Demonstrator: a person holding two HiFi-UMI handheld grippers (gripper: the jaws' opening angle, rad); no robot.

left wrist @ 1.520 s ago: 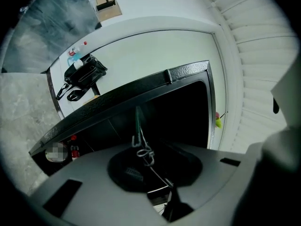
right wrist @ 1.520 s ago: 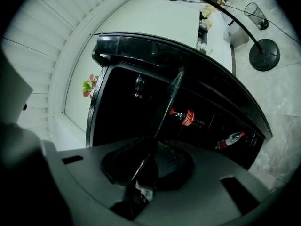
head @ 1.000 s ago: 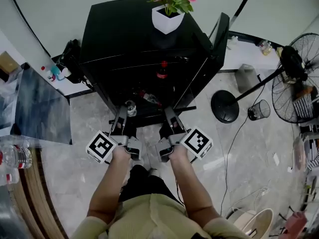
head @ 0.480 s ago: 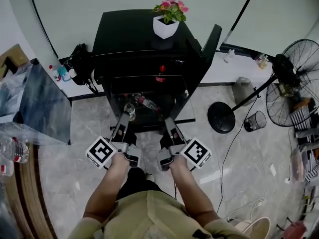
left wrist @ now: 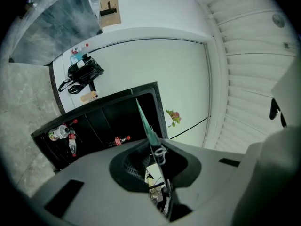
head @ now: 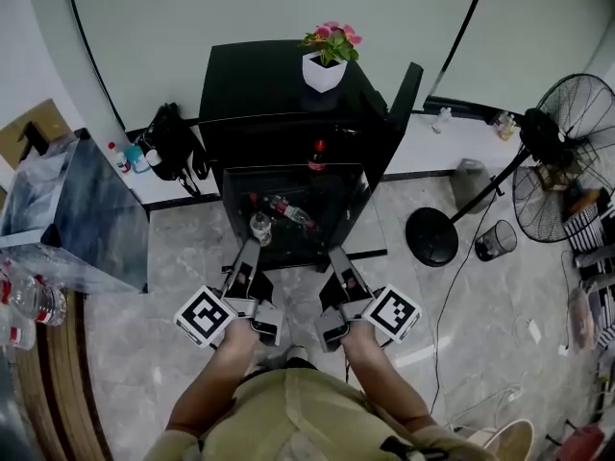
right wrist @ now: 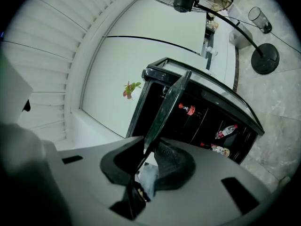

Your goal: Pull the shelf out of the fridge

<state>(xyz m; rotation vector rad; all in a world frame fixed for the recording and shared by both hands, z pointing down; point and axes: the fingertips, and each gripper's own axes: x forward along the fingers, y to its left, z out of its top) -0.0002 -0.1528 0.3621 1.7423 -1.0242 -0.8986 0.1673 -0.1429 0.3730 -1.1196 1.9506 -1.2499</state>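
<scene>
The small black fridge (head: 279,84) stands against the wall with its door (head: 399,104) swung open to the right. The glass shelf (head: 293,243) hangs level in front of it, held by its near edge. My left gripper (head: 248,253) is shut on the pane's left part. My right gripper (head: 336,257) is shut on its right part, and its jaws have just closed a little further on the glass. The left gripper view shows the shelf (left wrist: 143,119) edge-on, running out from the left gripper (left wrist: 155,145). The right gripper view shows the shelf (right wrist: 167,107) clamped in the right gripper (right wrist: 148,147).
Bottles (head: 288,209) lie inside the fridge, and a red-capped one (head: 315,157) stands higher up. A white flower pot (head: 327,65) sits on top. A standing fan (head: 567,133) with its round base (head: 432,236) and a bin (head: 492,241) are right. A black bag (head: 173,142) and a glass table (head: 67,209) are left.
Both grippers have drawn back from the fridge with the shelf between them. The fridge now sits farther up in the head view, and more floor shows in front of it.
</scene>
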